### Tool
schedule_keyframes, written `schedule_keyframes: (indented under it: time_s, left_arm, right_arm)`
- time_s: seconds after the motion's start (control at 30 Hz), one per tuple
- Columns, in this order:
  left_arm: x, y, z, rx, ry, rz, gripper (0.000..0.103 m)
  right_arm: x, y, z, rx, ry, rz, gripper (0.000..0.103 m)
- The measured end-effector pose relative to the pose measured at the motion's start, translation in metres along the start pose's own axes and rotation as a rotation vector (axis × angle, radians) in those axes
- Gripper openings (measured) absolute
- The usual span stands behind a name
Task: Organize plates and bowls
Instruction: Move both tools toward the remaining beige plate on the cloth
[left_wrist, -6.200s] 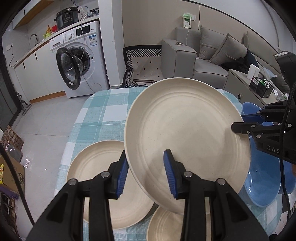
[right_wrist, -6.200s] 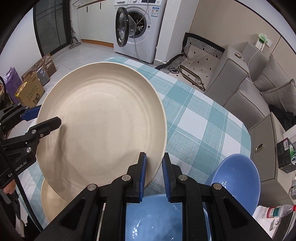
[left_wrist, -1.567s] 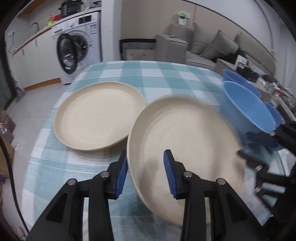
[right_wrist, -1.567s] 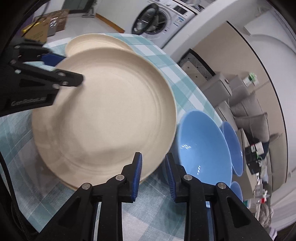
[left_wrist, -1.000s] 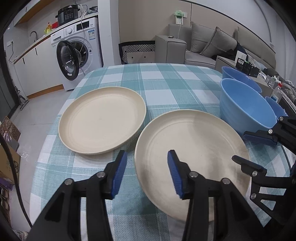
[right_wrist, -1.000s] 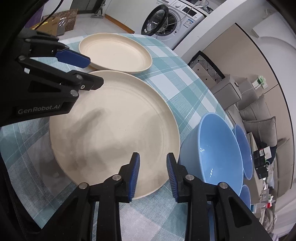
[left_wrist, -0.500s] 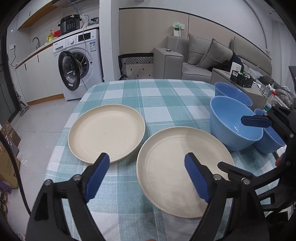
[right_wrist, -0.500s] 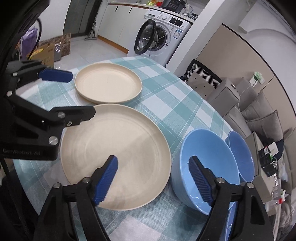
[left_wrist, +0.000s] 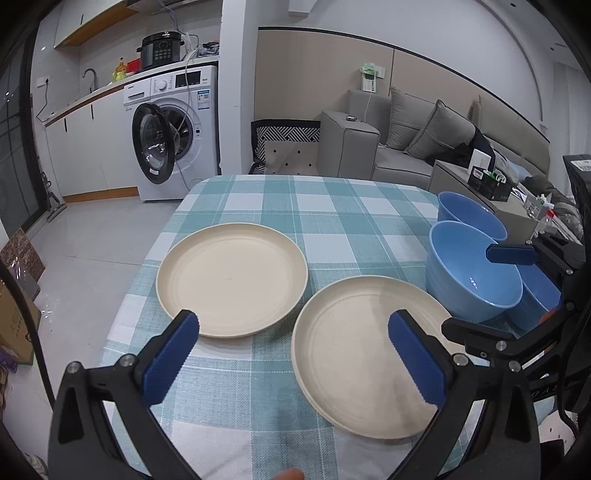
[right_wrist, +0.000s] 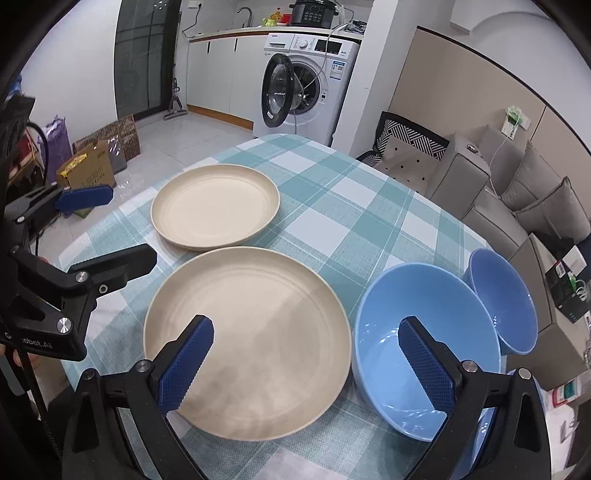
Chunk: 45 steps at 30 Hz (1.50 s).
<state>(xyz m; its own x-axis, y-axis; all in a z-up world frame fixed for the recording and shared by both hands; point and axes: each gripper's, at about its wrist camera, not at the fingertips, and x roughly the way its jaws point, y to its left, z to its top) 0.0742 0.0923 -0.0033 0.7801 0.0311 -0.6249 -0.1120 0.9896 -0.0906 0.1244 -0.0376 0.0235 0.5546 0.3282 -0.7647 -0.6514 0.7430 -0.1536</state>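
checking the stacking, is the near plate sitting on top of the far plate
No, the near plate lies flat on the tablecloth beside the far plate, their rims close but not overlapping.

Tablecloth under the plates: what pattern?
Teal-and-white check tablecloth, clearest in the right wrist view.

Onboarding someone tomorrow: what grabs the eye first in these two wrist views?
Two cream plates on the teal checked tablecloth: the far plate and the near plate, side by side. Next to the near plate sits a big blue bowl, with a smaller blue bowl behind it. Both the left gripper and right gripper hang above with jaws opening, nothing between them.
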Motion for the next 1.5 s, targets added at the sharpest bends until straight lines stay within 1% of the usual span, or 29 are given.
schedule_keyframes:
  time_s: [0.27,0.67,0.87,1.17,1.33,1.5]
  left_arm:
    - [0.002,0.023,0.005,-0.067,-0.010,0.035,0.103]
    - [0.012,0.050,0.010,-0.123,-0.007,0.088,0.103]
    - [0.020,0.060,0.011,-0.140,0.003,0.118,0.103]
    - [0.045,0.072,0.017,-0.157,0.031,0.150,0.103]
    - [0.056,0.076,0.020,-0.162,0.044,0.158,0.103]
    - [0.066,0.086,0.023,-0.187,0.060,0.164,0.103]
  right_arm:
    - [0.000,-0.006,0.012,0.061,-0.041,0.062,0.102]
    - [0.010,-0.004,0.036,0.072,-0.062,0.103,0.102]
    - [0.018,-0.016,0.049,0.104,-0.081,0.130,0.102]
    - [0.034,-0.033,0.069,0.138,-0.081,0.143,0.102]
    - [0.047,-0.035,0.078,0.142,-0.068,0.152,0.102]
    - [0.060,-0.034,0.088,0.133,-0.048,0.161,0.102]
